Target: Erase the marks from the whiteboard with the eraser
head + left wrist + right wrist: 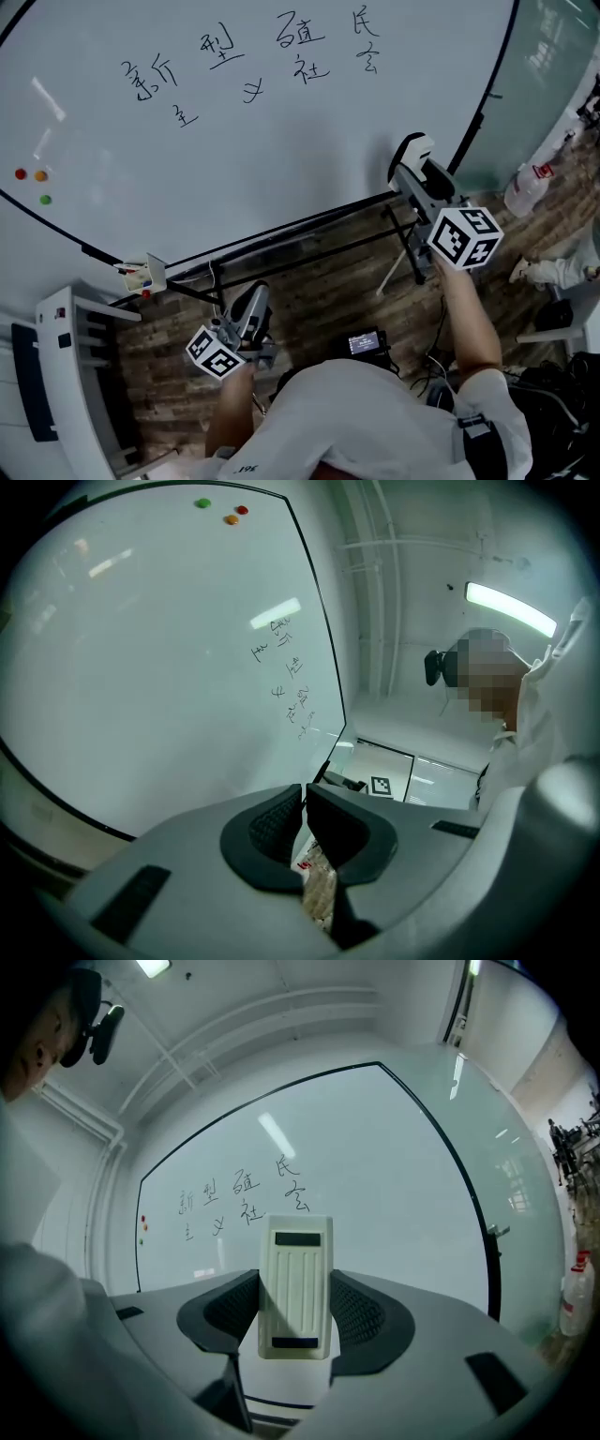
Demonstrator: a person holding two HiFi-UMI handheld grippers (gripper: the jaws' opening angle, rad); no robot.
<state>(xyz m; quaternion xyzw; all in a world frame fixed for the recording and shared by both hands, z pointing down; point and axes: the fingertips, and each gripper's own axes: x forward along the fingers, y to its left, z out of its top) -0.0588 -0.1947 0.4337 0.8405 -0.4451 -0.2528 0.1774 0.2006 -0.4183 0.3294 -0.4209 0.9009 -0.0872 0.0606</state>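
A large whiteboard (pixel 281 150) stands in front of me with several dark handwritten marks (pixel 248 56) near its top. The same marks (pixel 242 1199) show small in the right gripper view, and as marks (pixel 289 679) in the left gripper view. My right gripper (pixel 412 161) is raised near the board's lower right edge, shut on a cream ribbed eraser (pixel 296 1285) that stands upright between its jaws; the eraser (pixel 413 150) is apart from the marks. My left gripper (pixel 251 309) hangs low below the board, its jaws closed together with nothing between them.
Red, orange and green magnets (pixel 31 180) stick to the board's left side. A small marker tray (pixel 142 277) hangs at the board's lower left rail. A white chair (pixel 70 375) is at the left, a plastic bottle (pixel 525 187) at the right on the wood floor.
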